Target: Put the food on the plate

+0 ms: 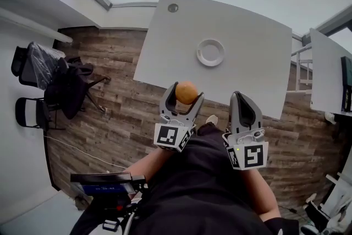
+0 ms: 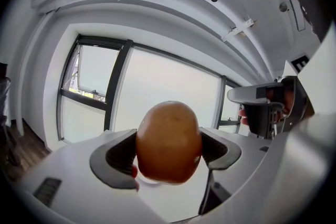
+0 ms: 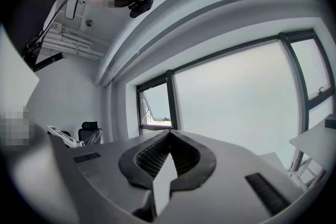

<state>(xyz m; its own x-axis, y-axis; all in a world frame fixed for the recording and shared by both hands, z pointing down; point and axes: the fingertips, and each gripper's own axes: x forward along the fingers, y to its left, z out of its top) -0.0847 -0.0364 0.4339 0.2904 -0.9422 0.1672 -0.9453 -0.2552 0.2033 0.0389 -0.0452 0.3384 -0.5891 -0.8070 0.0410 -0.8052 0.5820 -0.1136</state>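
An orange-brown rounded food item [image 1: 186, 92] sits clamped between the jaws of my left gripper [image 1: 182, 97], held over the floor just short of the white table's near edge [image 1: 165, 81]. In the left gripper view the same food item [image 2: 168, 142] fills the gap between both dark pads. A small white plate [image 1: 210, 53] lies on the table beyond it, empty. My right gripper [image 1: 244, 103] is beside the left, jaws together with nothing held; in the right gripper view the right gripper [image 3: 168, 150] shows its pads meeting.
The white table [image 1: 253, 52] has a round cable grommet [image 1: 173, 7] near its far left. Office chairs [image 1: 60, 82] stand on the wood floor at left. Another white desk [image 1: 330, 74] stands at right. Windows fill the wall ahead.
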